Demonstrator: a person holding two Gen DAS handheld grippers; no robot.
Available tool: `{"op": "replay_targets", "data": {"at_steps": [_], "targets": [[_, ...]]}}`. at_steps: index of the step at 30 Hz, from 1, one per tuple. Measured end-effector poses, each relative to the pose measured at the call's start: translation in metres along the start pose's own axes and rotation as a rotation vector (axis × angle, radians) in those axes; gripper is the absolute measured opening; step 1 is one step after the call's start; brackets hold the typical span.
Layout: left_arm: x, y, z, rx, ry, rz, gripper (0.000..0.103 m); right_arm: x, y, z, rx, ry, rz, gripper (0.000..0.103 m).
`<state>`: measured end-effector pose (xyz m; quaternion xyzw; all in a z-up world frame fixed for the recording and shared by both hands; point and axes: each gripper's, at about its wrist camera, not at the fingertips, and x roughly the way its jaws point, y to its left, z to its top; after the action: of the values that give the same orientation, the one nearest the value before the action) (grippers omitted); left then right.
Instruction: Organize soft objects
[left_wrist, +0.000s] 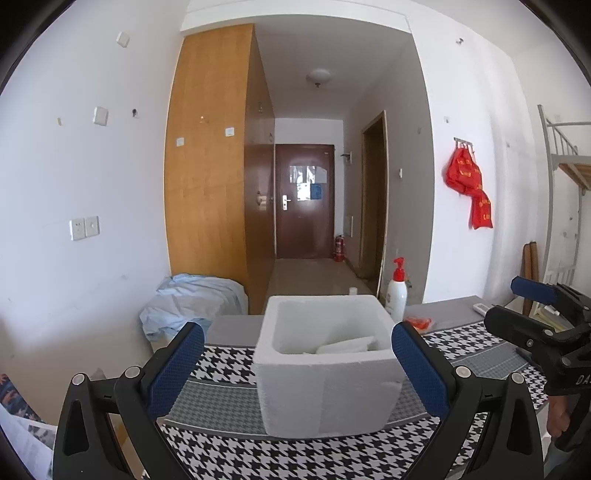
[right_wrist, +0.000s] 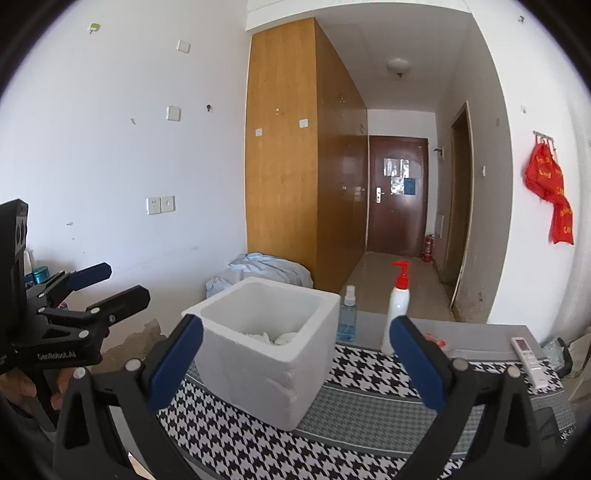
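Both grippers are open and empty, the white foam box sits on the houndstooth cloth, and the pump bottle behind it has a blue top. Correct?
Not quite: the pump bottle has a red top, as the right wrist view shows. The blue one is the small spray bottle beside it. The rest holds: left gripper and right gripper are open and empty, and the foam box sits on the houndstooth cloth.

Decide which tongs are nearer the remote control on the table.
Right. The right tongs, open and empty, have the remote control just off their right side. The left tongs face the foam box, with the right tongs between them and the remote.
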<state>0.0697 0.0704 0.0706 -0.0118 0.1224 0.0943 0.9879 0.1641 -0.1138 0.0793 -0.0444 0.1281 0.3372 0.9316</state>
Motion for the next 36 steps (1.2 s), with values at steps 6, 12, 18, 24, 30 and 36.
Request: {"op": "replay_targets", "data": {"at_steps": [6, 12, 18, 24, 30, 36], "targets": [[-0.009, -0.011, -0.006, -0.001, -0.018, -0.010, 0.102, -0.014, -0.004, -0.011, 0.012, -0.017, -0.024, 0.102], [-0.011, -0.017, -0.013, -0.008, -0.015, -0.005, 0.102, -0.020, -0.009, -0.020, 0.026, -0.017, -0.031, 0.102], [-0.014, -0.023, -0.019, 0.004, -0.025, -0.015, 0.102, -0.028, -0.015, -0.030, 0.046, -0.024, -0.034, 0.102], [-0.013, -0.027, -0.029, 0.004, -0.024, -0.024, 0.102, -0.029, -0.017, -0.035, 0.055, -0.020, -0.033, 0.102], [-0.012, -0.028, -0.034, -0.002, -0.021, -0.021, 0.102, -0.032, -0.016, -0.045, 0.052, -0.025, -0.030, 0.102], [-0.015, -0.029, -0.044, -0.015, -0.030, -0.008, 0.102, -0.033, -0.017, -0.054, 0.064, -0.016, -0.045, 0.102]]}}
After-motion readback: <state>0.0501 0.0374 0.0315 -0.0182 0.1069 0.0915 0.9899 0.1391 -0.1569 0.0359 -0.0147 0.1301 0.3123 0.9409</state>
